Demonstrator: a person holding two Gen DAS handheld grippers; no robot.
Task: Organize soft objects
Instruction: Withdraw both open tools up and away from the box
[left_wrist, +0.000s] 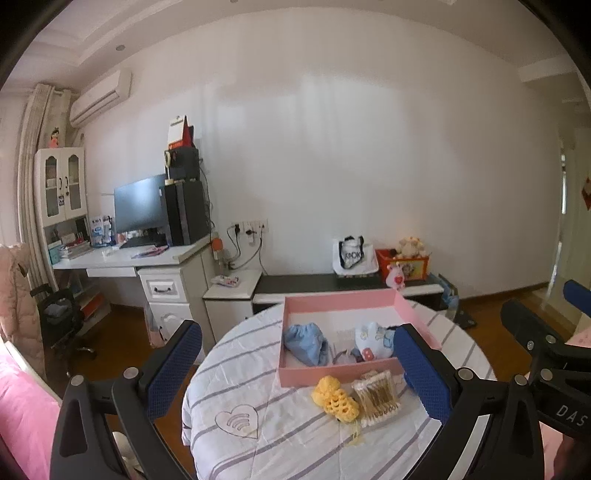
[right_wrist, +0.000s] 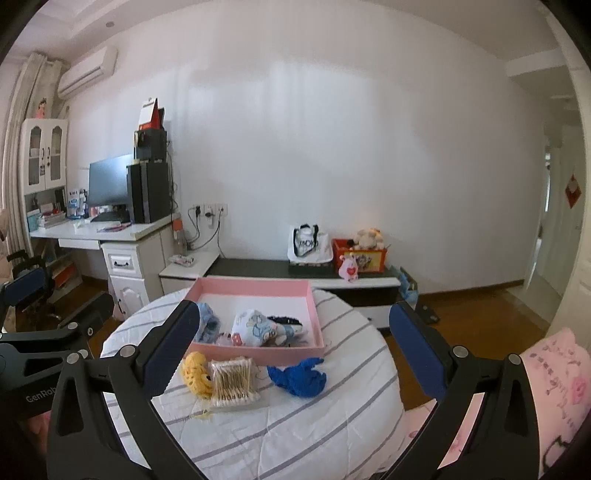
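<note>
A pink box (left_wrist: 325, 302) (right_wrist: 255, 284) sits on a round table with a striped cloth (left_wrist: 258, 369) (right_wrist: 314, 424). Inside lie a light blue cloth bundle (left_wrist: 306, 343) (right_wrist: 208, 325) and a white patterned pouch (left_wrist: 373, 338) (right_wrist: 255, 326). In front of the box rest a yellow crocheted piece (left_wrist: 334, 400) (right_wrist: 197, 371), a pack of cotton swabs (left_wrist: 378, 397) (right_wrist: 232, 380) and a dark blue knitted piece (right_wrist: 299, 376), which the left wrist view hides. My left gripper (left_wrist: 299, 373) and right gripper (right_wrist: 295, 347) hover open above the table, holding nothing.
A white desk (left_wrist: 122, 258) with monitor and computer tower stands at the back left. A low dark bench (left_wrist: 332, 282) along the wall carries a white bag (left_wrist: 351, 254) and an orange toy box (left_wrist: 404, 264). A pink pillow (right_wrist: 554, 369) lies at the right.
</note>
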